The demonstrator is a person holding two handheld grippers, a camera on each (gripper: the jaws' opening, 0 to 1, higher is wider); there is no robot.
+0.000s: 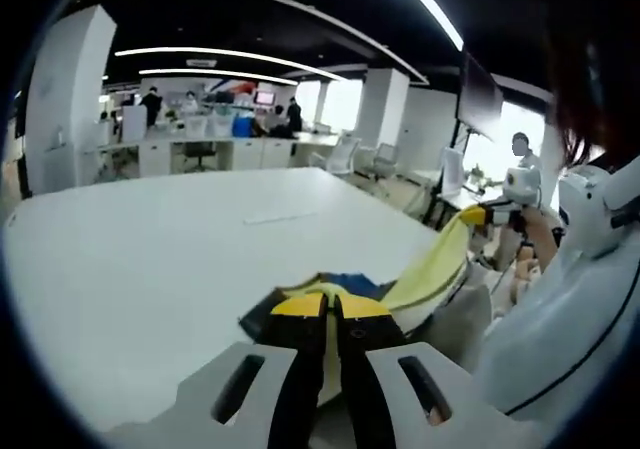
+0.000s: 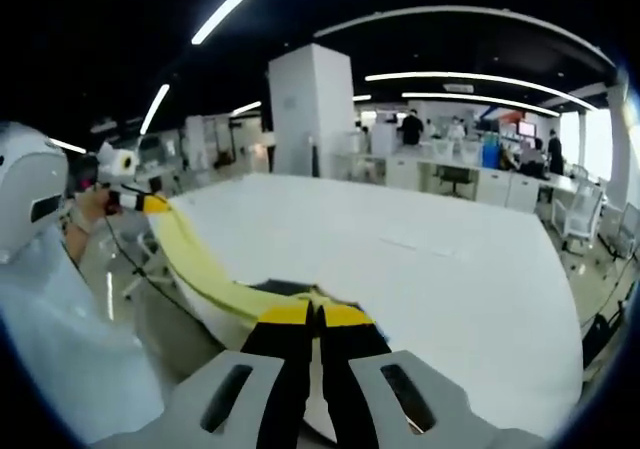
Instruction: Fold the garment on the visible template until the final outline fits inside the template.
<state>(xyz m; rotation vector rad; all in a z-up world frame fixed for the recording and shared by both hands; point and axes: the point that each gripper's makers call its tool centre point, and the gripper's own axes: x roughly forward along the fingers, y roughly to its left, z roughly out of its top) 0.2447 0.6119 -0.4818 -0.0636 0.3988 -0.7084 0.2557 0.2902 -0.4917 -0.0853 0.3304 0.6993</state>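
A pale yellow garment [image 1: 435, 264] hangs stretched in the air over the near edge of the white table [image 1: 170, 259]. My left gripper [image 1: 331, 307] is shut on one end of it, where a dark blue patch [image 1: 352, 284] shows under the cloth. In the left gripper view the right gripper [image 1: 503, 214] holds the far end at the right. My right gripper [image 2: 315, 315] is shut on its end of the yellow garment [image 2: 195, 259]. In the right gripper view the cloth runs left to the left gripper [image 2: 128, 201]. A dark strip [image 2: 287, 289] lies just past the jaws.
The white table [image 2: 440, 259] stretches far ahead, with a thin pale line [image 1: 280, 217] on it. A person in white clothing [image 1: 560, 339] stands at the table's near edge. Office chairs [image 1: 345, 154], a pillar [image 2: 310, 109] and desks with people stand beyond.
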